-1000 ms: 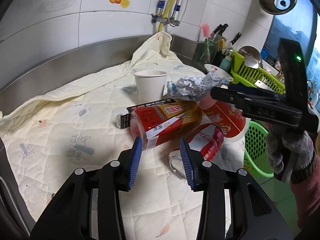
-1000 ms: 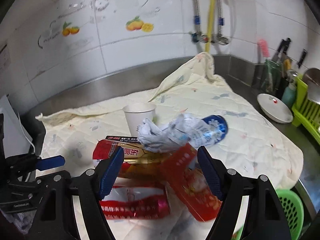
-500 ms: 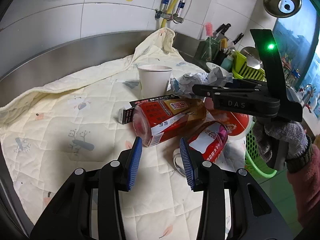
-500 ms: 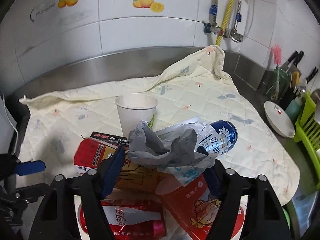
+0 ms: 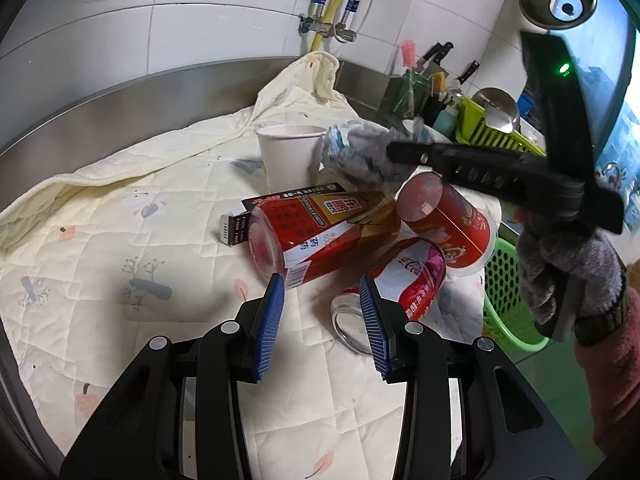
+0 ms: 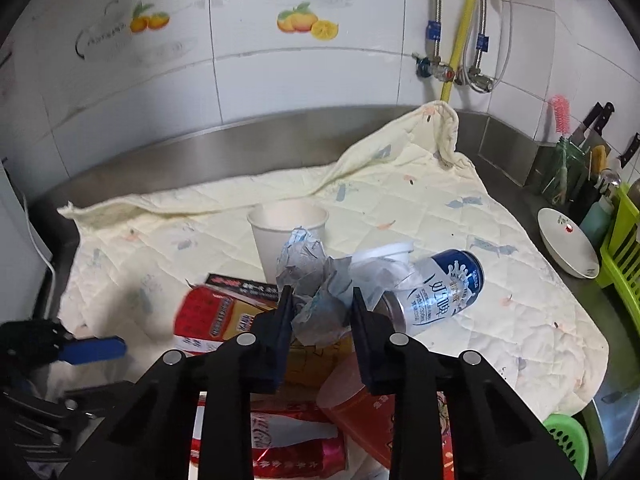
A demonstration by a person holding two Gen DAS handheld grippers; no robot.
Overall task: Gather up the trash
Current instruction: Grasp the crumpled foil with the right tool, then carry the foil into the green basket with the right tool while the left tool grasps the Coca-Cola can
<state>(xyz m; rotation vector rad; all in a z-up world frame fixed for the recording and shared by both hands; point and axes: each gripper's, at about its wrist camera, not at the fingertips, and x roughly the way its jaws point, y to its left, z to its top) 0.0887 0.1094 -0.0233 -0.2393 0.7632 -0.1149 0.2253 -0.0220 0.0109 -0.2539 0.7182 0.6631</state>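
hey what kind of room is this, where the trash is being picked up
Most likely a home kitchen. A knife block and a green dish rack sit on a steel counter against a tiled wall, with water pipes and valves above a quilted cloth.

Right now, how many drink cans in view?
2: blue-white can lying right of the crumpled paper; crushed red cola can nearest the left tool. Others may be hidden.
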